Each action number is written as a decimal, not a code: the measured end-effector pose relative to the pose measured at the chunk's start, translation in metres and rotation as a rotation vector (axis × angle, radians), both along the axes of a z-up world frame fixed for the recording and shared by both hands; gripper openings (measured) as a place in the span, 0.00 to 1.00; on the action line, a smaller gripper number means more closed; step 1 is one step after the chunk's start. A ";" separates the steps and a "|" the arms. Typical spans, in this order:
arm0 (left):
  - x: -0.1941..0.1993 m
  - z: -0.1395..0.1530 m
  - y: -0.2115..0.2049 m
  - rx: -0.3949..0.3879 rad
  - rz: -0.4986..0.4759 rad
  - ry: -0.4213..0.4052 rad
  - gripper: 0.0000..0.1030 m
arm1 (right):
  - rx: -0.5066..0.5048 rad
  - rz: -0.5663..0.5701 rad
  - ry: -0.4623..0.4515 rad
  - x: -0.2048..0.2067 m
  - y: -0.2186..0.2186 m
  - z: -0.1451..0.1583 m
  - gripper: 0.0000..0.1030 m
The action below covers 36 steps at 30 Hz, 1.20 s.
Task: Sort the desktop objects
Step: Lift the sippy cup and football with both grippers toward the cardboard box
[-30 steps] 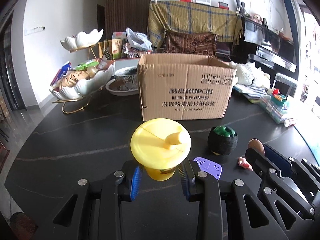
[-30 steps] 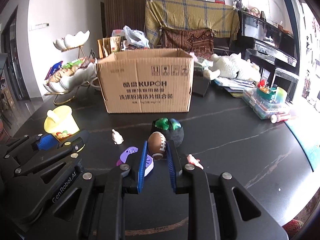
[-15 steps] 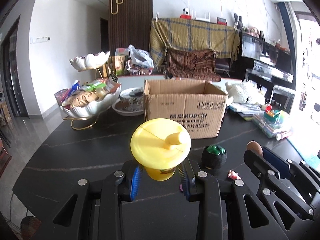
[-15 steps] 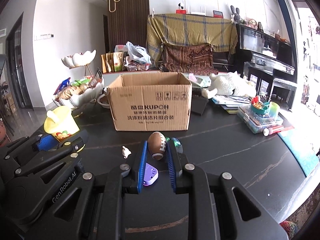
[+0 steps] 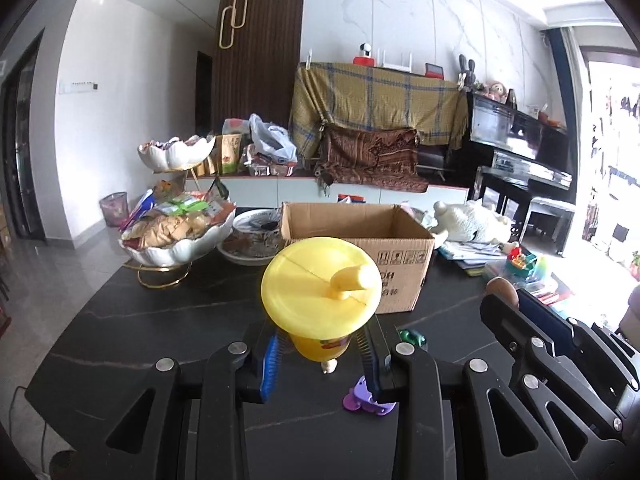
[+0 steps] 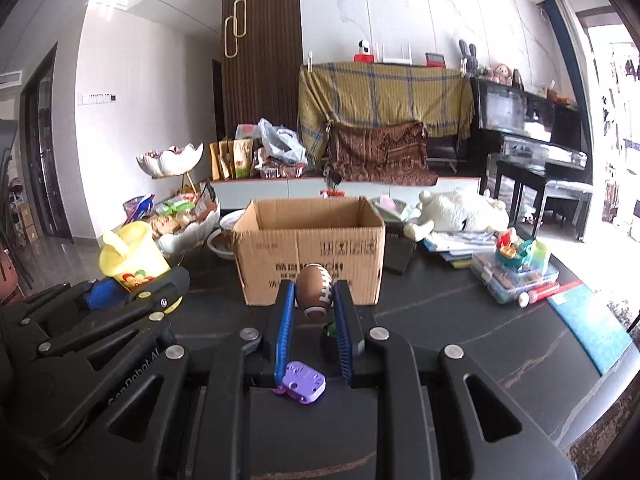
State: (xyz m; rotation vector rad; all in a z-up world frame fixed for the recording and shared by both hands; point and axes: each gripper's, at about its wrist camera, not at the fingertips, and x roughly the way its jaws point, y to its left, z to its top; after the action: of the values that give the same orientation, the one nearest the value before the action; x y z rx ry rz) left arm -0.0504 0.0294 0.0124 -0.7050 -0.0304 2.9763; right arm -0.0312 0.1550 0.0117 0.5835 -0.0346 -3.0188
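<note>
Here, ribbed blue jaws clamp an oval, stitched football (image 6: 315, 291).

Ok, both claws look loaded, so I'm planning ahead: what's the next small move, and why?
Probably carry both forward over the open cardboard box: the left claw grips the yellow cup, the right claw the toy football, both clear of the table.

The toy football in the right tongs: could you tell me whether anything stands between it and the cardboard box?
Nothing visible does: the toy football is held above the table, with the open-topped cardboard box straight ahead beyond it.
</note>
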 end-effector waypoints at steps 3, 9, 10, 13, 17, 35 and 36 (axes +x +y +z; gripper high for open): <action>-0.002 0.006 0.001 -0.008 -0.005 0.006 0.30 | 0.000 -0.001 0.012 -0.001 -0.001 0.006 0.17; -0.009 0.020 0.001 0.004 -0.020 0.008 0.30 | -0.015 0.014 0.018 -0.008 -0.001 0.019 0.17; -0.010 0.022 0.001 0.007 -0.022 0.010 0.30 | -0.011 0.014 0.024 -0.009 -0.001 0.022 0.17; -0.012 0.029 0.001 -0.003 -0.020 0.036 0.30 | 0.002 0.011 0.048 -0.011 -0.001 0.029 0.17; -0.015 0.039 0.002 -0.012 -0.017 0.071 0.30 | 0.006 0.013 0.073 -0.014 -0.002 0.037 0.17; -0.064 0.057 0.006 0.016 -0.076 0.038 0.30 | 0.016 0.041 0.113 -0.054 0.000 0.059 0.17; -0.066 0.057 0.007 0.011 -0.072 0.044 0.30 | 0.017 0.041 0.112 -0.058 0.000 0.060 0.17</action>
State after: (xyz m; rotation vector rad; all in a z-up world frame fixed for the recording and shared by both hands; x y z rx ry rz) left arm -0.1165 0.0361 0.0693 -0.6255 -0.0182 2.9191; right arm -0.0889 0.1552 0.0712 0.4103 0.0093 -3.0092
